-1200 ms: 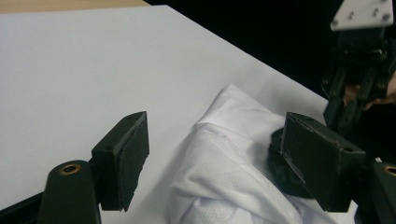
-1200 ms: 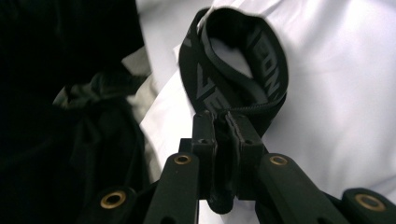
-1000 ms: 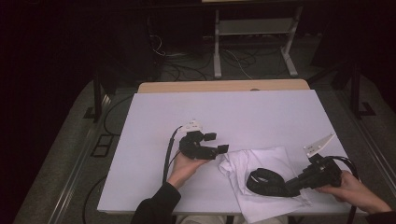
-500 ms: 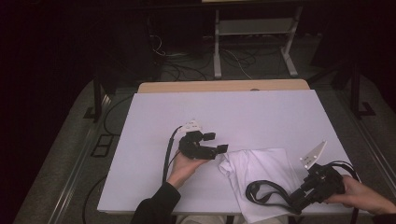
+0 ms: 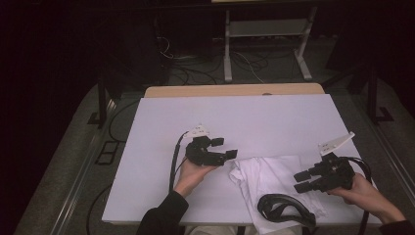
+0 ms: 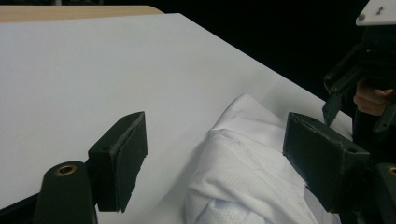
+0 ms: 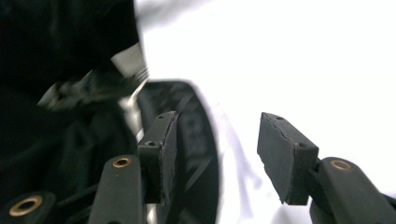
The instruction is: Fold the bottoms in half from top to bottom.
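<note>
The left claw (image 5: 226, 148), jaws wide and holding nothing, sits at centre frame, touching the white cloth's (image 5: 274, 181) left edge. The right claw (image 5: 302, 180), also wide and empty, hovers at lower right over the cloth, just above a black strap (image 5: 281, 208) lying on it, all on the white surface (image 5: 244, 117).

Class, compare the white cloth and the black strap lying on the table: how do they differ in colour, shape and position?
The white cloth is pale and spread in a crumpled sheet, while the black strap is dark and curled into a narrow loop. The cloth covers far more of the table than the strap does. The strap lies on the cloth's near edge, closer to the person. Both are soft, limp and held by neither gripper.
</note>
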Action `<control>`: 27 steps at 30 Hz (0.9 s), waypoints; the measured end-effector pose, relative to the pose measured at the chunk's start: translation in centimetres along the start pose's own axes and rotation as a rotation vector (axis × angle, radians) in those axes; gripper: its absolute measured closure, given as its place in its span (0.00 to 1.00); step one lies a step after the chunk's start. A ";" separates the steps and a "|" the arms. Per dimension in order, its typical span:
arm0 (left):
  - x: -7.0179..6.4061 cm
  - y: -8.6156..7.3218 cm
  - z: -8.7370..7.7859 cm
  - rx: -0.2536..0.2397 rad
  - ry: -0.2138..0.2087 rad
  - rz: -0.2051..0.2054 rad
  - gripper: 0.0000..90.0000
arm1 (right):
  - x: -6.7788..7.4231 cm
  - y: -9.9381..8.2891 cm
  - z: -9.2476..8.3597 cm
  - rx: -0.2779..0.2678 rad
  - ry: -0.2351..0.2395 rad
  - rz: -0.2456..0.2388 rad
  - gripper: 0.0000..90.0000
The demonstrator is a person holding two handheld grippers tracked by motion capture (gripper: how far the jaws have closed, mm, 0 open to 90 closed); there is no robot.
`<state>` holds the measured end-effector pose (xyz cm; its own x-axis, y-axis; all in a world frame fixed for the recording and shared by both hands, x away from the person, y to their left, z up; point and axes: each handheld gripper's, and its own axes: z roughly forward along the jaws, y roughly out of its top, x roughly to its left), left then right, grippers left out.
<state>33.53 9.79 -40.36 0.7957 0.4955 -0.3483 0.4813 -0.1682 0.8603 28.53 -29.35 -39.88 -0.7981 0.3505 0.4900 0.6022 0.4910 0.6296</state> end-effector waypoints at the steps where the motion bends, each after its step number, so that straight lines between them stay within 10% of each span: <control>1: 0.0 0.0 0.0 0.001 0.002 0.000 0.23 | 0.0 0.1 0.1 -0.015 -0.011 -0.001 0.51; 8: 0.2 -0.1 0.1 0.008 0.001 -0.008 0.21 | 0.2 1.4 1.2 -0.086 -0.071 0.005 0.50; 21: 0.5 -0.4 0.7 0.031 -0.008 -0.027 0.19 | 0.8 1.4 4.3 0.005 -0.063 -0.009 0.51; 27: 0.7 -0.5 0.9 0.032 -0.007 -0.036 0.18 | 1.4 1.1 5.1 0.061 -0.030 -0.032 0.74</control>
<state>34.22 9.46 -41.33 0.7802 0.4954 -0.3819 0.5213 -0.1774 0.8348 27.97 -24.25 -41.55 -0.8178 0.3573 0.4512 0.5747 0.5496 0.6064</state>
